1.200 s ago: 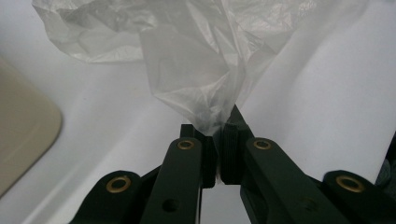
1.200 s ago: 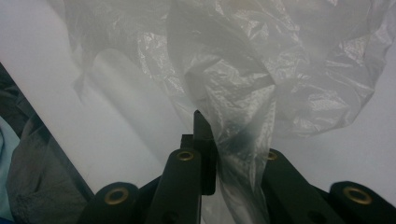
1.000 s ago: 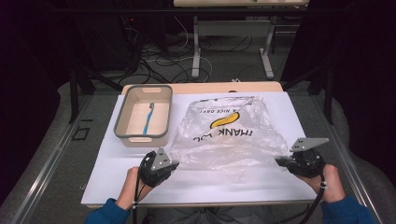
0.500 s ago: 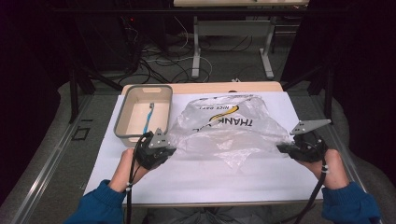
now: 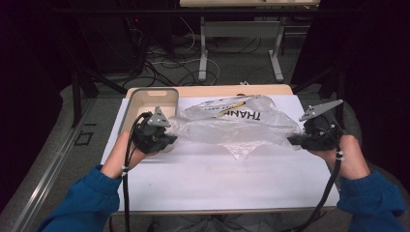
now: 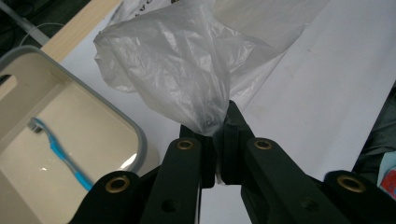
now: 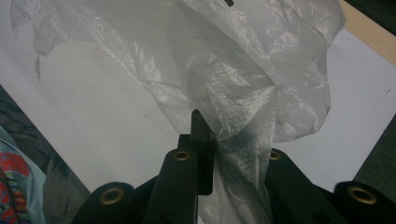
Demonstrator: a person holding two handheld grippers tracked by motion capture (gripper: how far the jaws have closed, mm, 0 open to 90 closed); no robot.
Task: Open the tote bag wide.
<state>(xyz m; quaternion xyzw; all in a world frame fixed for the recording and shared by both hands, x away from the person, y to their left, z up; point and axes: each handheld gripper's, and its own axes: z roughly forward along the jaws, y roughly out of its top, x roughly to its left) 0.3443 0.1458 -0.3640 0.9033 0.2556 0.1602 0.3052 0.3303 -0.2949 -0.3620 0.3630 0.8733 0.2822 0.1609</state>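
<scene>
Centre frame, crinkled translucent plastic bag point(image 5: 237, 128), pinched by left gripper point(image 5: 167, 140) and right gripper point(image 5: 296, 140): best lifted evenly, taut.

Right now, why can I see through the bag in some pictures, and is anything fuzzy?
High view: room dark, the table brightly lit, the bag sheer and slightly soft. Left gripper view: light passes through the bag, sharp crinkles; a small glare spot in the bin. Right gripper view: the bag drapes over one jaw, hazing it.
</scene>
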